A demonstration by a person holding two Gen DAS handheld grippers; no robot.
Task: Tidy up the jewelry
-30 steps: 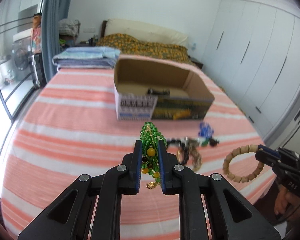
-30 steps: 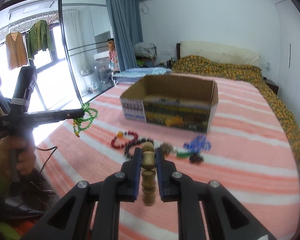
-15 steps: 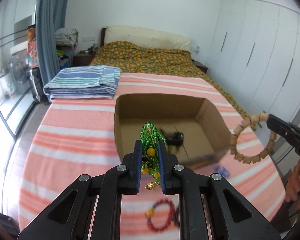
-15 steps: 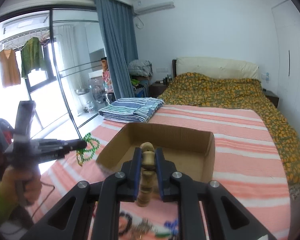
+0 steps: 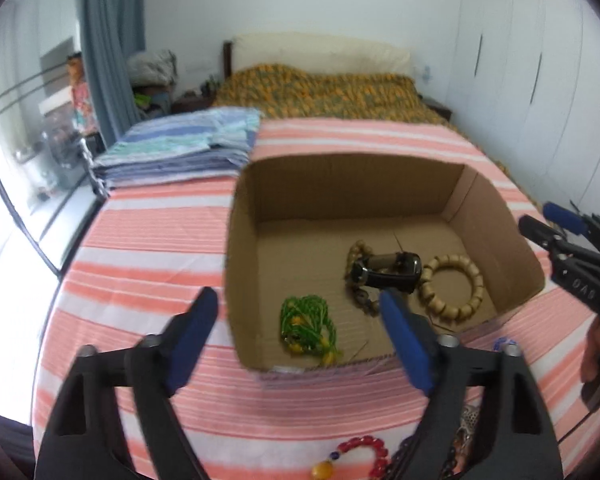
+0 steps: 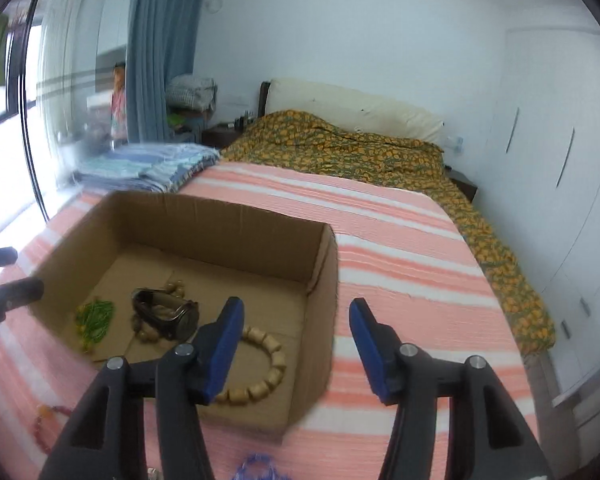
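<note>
An open cardboard box (image 5: 244, 248) (image 6: 324, 280) stands on the striped bed. Inside lie a green bead necklace (image 5: 306, 326) (image 6: 94, 318), a black wristwatch (image 5: 388, 272) (image 6: 168, 312), a wooden bead bracelet (image 5: 450, 286) (image 6: 262, 364) and another string of brown beads under the watch. My left gripper (image 5: 300, 340) is open and empty above the box's near edge. My right gripper (image 6: 296, 344) is open and empty above the box's right wall; it also shows at the right of the left wrist view (image 5: 552, 220).
A red bead bracelet (image 5: 360, 454) and dark beads lie on the bed in front of the box, with blue beads (image 6: 256, 466) nearby. Folded blue striped towels (image 5: 180, 148) lie beyond the box on the left. Wardrobe doors line the right wall.
Both grippers opened over the box. The green necklace and the wooden bracelet dropped out of them and now lie on the box floor.
</note>
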